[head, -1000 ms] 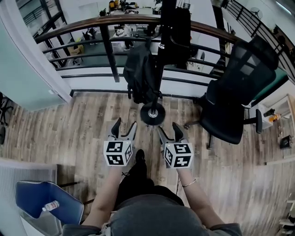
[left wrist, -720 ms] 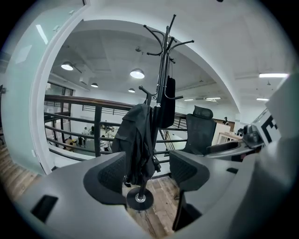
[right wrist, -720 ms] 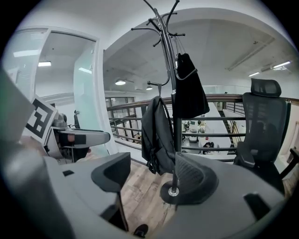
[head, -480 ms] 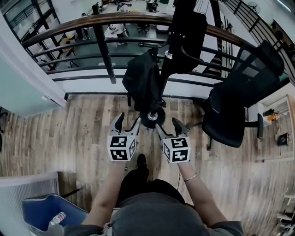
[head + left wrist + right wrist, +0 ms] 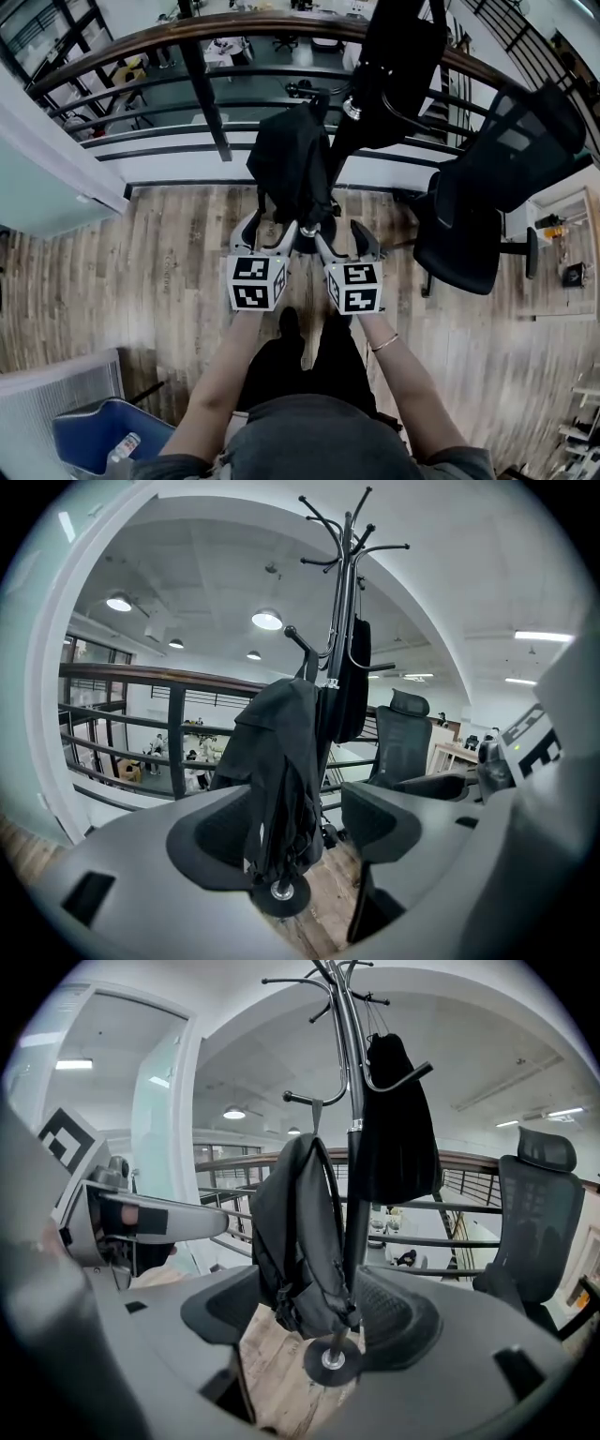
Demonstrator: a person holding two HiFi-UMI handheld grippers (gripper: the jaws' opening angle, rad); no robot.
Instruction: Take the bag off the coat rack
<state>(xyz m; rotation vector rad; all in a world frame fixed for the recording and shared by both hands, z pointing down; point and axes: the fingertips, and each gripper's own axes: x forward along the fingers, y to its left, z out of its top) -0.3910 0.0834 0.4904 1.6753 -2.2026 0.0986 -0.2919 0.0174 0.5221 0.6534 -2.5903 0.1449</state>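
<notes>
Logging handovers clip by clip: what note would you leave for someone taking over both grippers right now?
Left gripper: open, empty.
Right gripper: jaws opening, nothing between them.
Black backpack hangs on the coat rack, just ahead of both grippers. A second dark bag hangs higher up.
Done: grippers are up at the rack, nothing touched.
Left: grip the bag, probably the backpack, and lift it off its hook.
</notes>
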